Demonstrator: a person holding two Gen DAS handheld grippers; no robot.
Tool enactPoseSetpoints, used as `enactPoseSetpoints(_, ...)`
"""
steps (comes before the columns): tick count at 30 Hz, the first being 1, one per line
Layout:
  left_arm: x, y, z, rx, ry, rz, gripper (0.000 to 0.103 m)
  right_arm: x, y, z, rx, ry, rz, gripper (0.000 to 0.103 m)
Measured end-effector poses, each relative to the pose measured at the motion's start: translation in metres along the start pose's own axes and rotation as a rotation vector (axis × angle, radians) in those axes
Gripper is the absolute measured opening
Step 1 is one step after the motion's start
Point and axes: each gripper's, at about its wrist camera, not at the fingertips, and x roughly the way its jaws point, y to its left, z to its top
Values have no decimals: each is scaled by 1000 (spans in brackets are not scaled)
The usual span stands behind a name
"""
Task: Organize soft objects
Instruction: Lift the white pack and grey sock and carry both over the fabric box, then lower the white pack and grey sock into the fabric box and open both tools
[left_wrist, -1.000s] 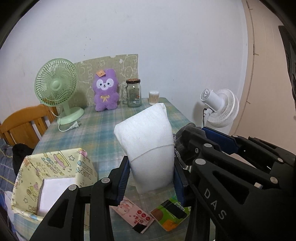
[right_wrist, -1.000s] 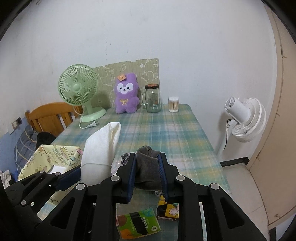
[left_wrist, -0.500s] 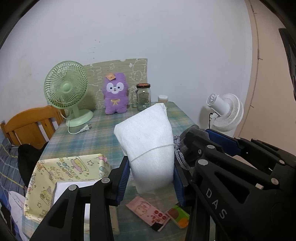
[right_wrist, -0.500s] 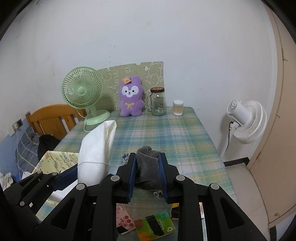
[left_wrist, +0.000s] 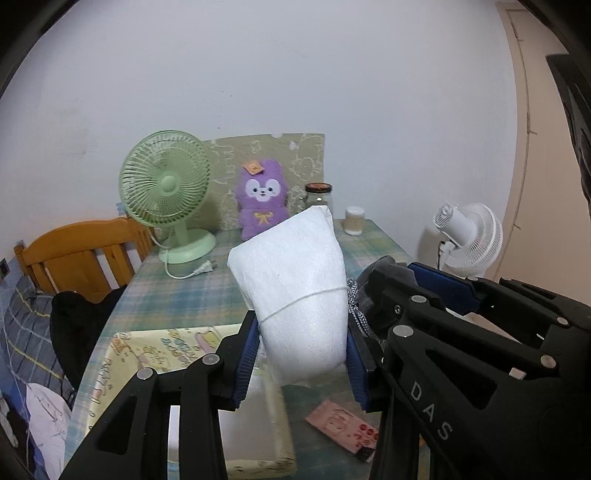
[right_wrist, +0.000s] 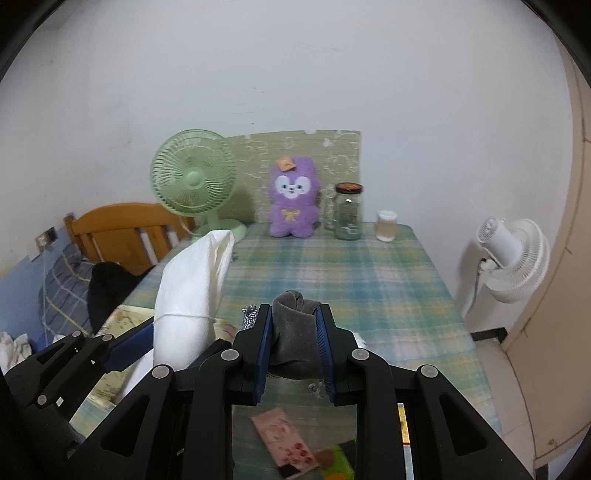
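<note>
My left gripper (left_wrist: 301, 332) is shut on a white foam bundle (left_wrist: 295, 295) tied round with thin string. It holds the bundle upright in the air above the near right corner of a yellow patterned fabric box (left_wrist: 155, 347). Something white lies in the box. In the right wrist view, my right gripper (right_wrist: 295, 314) is shut on a rolled grey cloth (right_wrist: 295, 343), with a grey-white cord (right_wrist: 249, 317) poking out to its left. The two grippers hang side by side above the near end of the plaid-covered table (right_wrist: 332, 266). The white bundle (right_wrist: 192, 288) shows to the left of the right gripper.
At the table's far end stand a green desk fan (left_wrist: 166, 188), a purple plush toy (left_wrist: 262, 199), a glass jar (left_wrist: 319, 197) and a small swab pot (left_wrist: 354, 220). A pink card (left_wrist: 343, 424) and a green packet (right_wrist: 336, 458) lie under the grippers. A wooden chair (left_wrist: 81, 247) stands left, a white fan (left_wrist: 469, 236) right.
Both grippers have drawn back from the far end of the table and risen a little, each keeping its load. The yellow box now lies under the left gripper.
</note>
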Motion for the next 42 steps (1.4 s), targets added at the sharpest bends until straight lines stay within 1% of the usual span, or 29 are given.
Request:
enactPoseSetpoints(7, 4, 29, -3, -20, 6, 31, 45, 12, 26, 3, -32, 2, 36, 27)
enactPoseSetpoints(10, 6, 41, -7, -29, 17, 36, 45, 20, 36, 2, -36, 20, 78, 27)
enactPoseSetpoints(12, 8, 50, -11, -37, 29, 45, 45, 26, 43, 0, -35, 35, 104, 27)
enactPoseSetpoints(20, 17, 77, -28, -61, 72, 91, 45, 45, 72, -9, -56, 72, 157, 27)
enactPoseSetpoints(25, 26, 93, -44, -69, 126, 128, 45, 59, 87, -16, -68, 101, 181, 27)
enactPoseSetpoints(28, 35, 103, -57, -96, 165, 142, 47, 68, 96, -20, -80, 119, 187, 27)
enactPoseSetpoints(31, 46, 110, -66, -138, 214, 136, 49, 77, 103, -26, -92, 137, 190, 27)
enactPoseSetpoints(33, 54, 115, -70, -148, 235, 154, 49, 86, 106, -28, -94, 154, 193, 27)
enactPoseSetpoints(35, 57, 118, -70, -150, 238, 184, 53, 93, 108, -31, -94, 166, 195, 27)
enactPoseSetpoints(36, 56, 118, -71, -150, 232, 187, 54, 97, 109, -32, -95, 174, 196, 27)
enactPoseSetpoints(37, 56, 118, -71, -148, 231, 186, 55, 101, 111, -33, -96, 182, 195, 27)
enactPoseSetpoints(39, 58, 119, -70, -148, 228, 178, 60, 109, 110, -35, -90, 195, 189, 27)
enactPoseSetpoints(42, 61, 117, -68, -139, 227, 178, 65, 115, 107, -37, -80, 207, 152, 27)
